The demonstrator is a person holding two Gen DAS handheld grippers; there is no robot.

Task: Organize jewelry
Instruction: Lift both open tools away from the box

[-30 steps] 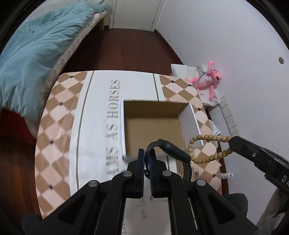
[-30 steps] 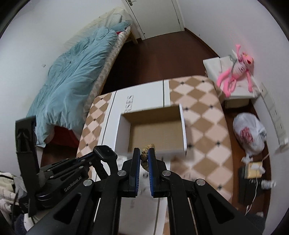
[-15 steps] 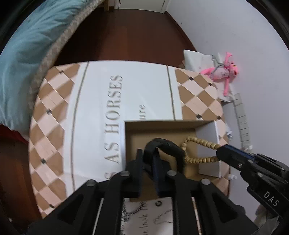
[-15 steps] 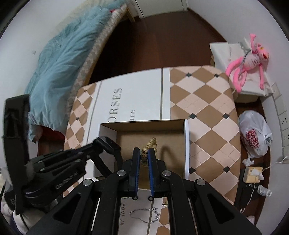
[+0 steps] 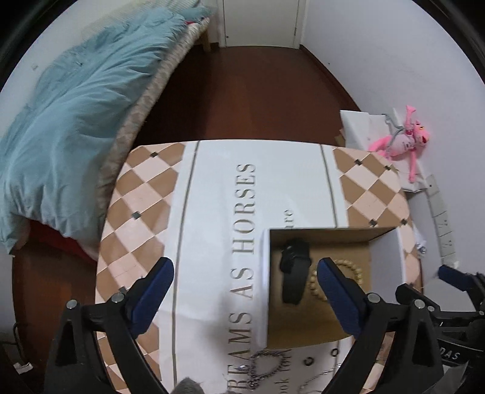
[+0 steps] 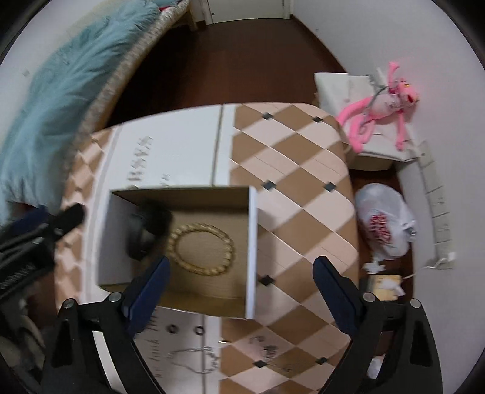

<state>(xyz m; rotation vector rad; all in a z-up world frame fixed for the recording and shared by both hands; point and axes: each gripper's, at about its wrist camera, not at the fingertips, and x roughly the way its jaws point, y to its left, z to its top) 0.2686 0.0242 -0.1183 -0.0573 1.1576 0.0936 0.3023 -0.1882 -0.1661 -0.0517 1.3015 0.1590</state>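
The left gripper [image 5: 245, 272] is standing released, its jaws having just been opening, with nothing between the blue pads [image 5: 153, 288]. The right gripper [image 6: 241, 272] is likewise standing spread wide after just opening, gripping nothing. Both are pointing steeply down over the box [image 6: 253, 242].

The box is sitting open-topped on the table [image 5: 212, 188], white outside and brown cardboard inside. A black band [image 5: 294, 272] is lying on the box floor along its left side. A wooden bead bracelet [image 6: 201, 248] is lying flat beside it as a closed ring, touching or nearly touching the band. In the left view the bracelet [image 5: 354, 269] is partly hidden behind the right-hand pad.

On the near side of the box, a thin chain [image 6: 194, 360] and two small rings [image 6: 185, 329] are lying on the tabletop.

The table is carrying a white centre strip with grey lettering, flanked by tan-and-cream diamond panels [image 6: 291, 169]. Around it, dark wood flooring [image 5: 236, 91] is running to a white door [image 5: 260, 21]. A bed with a teal duvet [image 5: 66, 121] is standing on the left. A pink plush toy [image 6: 382, 103] is lying on a white box at the right wall, and a white plastic bag [image 6: 383, 221] is sitting on the floor below it.
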